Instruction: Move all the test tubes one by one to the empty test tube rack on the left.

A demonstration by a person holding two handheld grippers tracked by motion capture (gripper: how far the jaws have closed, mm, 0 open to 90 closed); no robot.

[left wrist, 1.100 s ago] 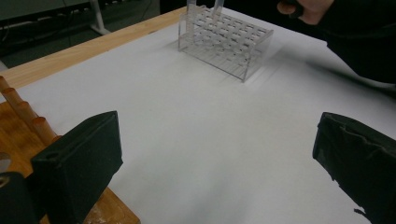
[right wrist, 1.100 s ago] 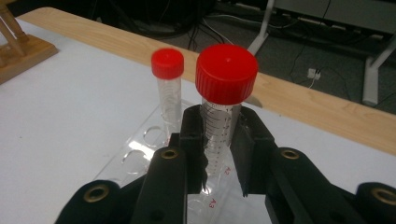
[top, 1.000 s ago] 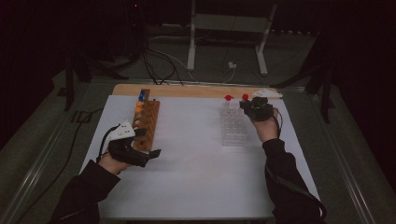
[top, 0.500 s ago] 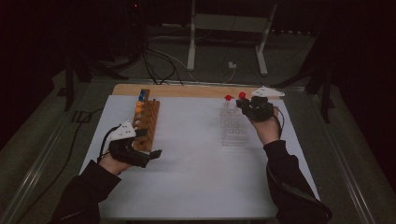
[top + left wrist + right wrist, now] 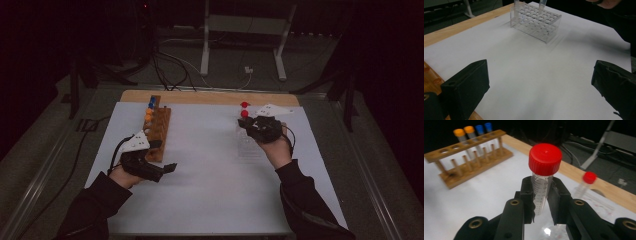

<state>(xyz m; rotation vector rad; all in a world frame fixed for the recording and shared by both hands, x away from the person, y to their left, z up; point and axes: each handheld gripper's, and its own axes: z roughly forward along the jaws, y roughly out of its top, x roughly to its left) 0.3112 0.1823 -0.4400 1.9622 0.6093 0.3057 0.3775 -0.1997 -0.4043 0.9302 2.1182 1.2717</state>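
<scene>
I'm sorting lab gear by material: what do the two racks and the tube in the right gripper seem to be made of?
Left rack: wood, by its brown matt look. Right rack: clear glossy plastic, probably acrylic. Tube: clear plastic with printed graduations, likely; its red cap looks like smooth plastic.

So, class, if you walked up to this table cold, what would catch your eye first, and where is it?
First, the red-capped tube clamped upright in the right gripper, held above the clear rack on the right of the white sheet. A second red-capped tube stands in that rack. On the left, a wooden rack holds orange-capped and blue-capped tubes, with the left gripper open beside it.
</scene>
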